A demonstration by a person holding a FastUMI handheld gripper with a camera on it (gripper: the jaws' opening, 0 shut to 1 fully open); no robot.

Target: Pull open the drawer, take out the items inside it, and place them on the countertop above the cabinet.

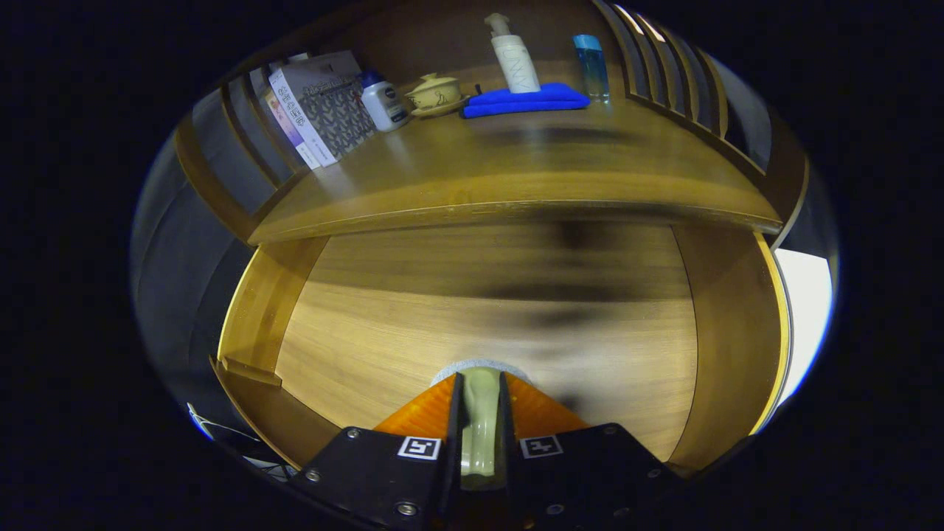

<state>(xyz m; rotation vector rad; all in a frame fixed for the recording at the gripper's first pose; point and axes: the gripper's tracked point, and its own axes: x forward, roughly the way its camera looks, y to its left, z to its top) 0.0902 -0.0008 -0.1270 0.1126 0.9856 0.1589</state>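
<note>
Gripper (481,413) narrow, both fingers pressed on a pale green item (479,424) with its long axis along the fingers. Held over the open drawer (472,332). Desk (516,177) beyond and above: lift up and forward.

The drawer (413,339) is light tan wood with a streaky grain and yellower side walls. The gripper (480,383) pinches a pale green piece (480,420) with a grey rim. The countertop (516,177) is warm brown. On it are a bright blue cloth (525,100), a white pump bottle (512,59), a clear blue bottle (592,68), a cream cup (434,94), a white bottle (383,103) with a blue cap, and grey patterned books (324,103).
</note>
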